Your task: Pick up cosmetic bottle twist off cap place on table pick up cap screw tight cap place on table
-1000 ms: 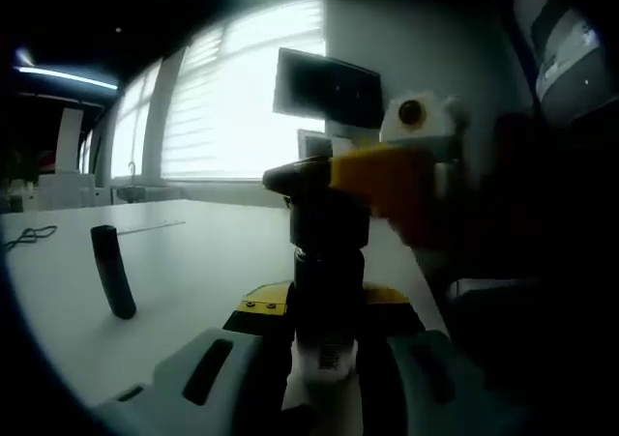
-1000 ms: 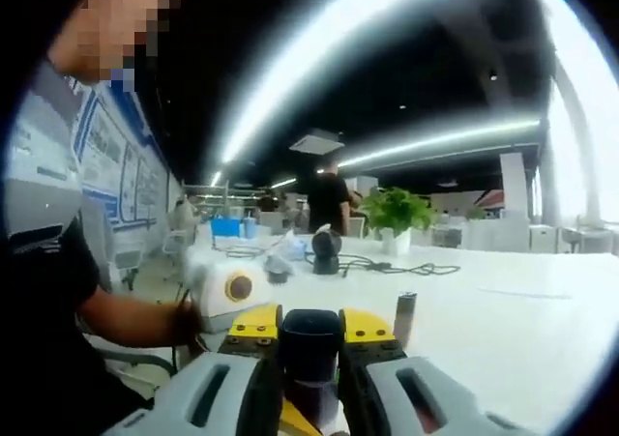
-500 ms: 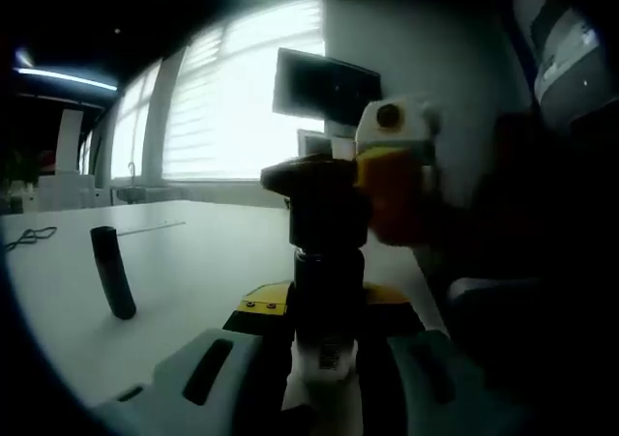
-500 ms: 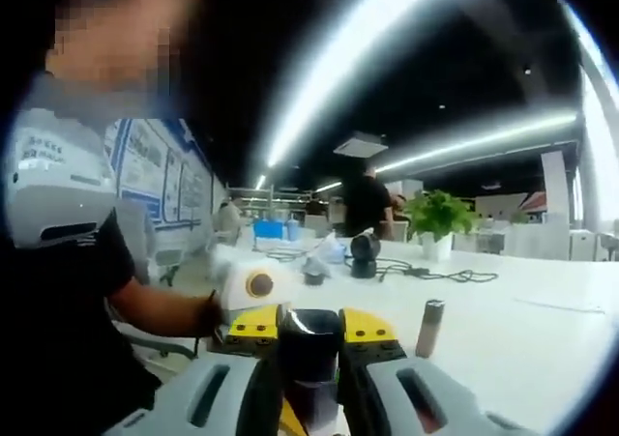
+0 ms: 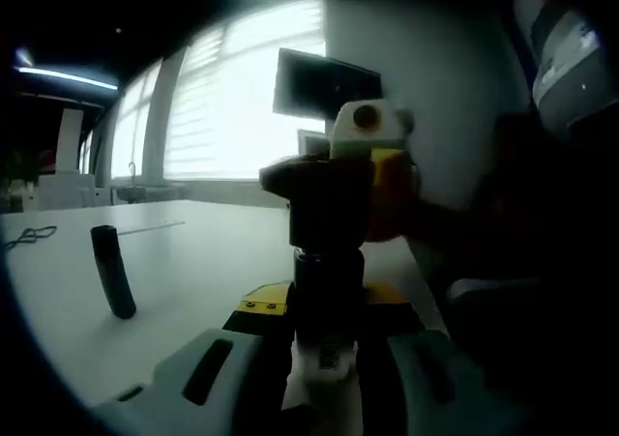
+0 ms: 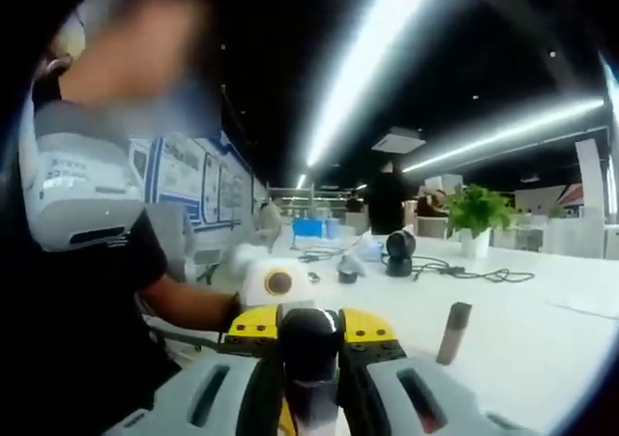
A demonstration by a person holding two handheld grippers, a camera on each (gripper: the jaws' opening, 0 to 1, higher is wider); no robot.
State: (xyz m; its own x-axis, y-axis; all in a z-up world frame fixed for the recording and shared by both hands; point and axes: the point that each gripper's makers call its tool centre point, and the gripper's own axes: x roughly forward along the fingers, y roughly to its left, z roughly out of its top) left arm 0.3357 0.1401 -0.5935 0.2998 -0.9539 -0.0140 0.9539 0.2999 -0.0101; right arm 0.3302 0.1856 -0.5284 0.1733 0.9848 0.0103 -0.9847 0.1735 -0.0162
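cosmetic bottle (image 5: 327,291) stands upright above the desk (image 5: 184,262), its body clamped in the left claw (image 5: 325,359). right claw (image 6: 309,378) is clamped on the cap (image 5: 319,199). looks like the twisting step; next needs rotation, then lifting clear.
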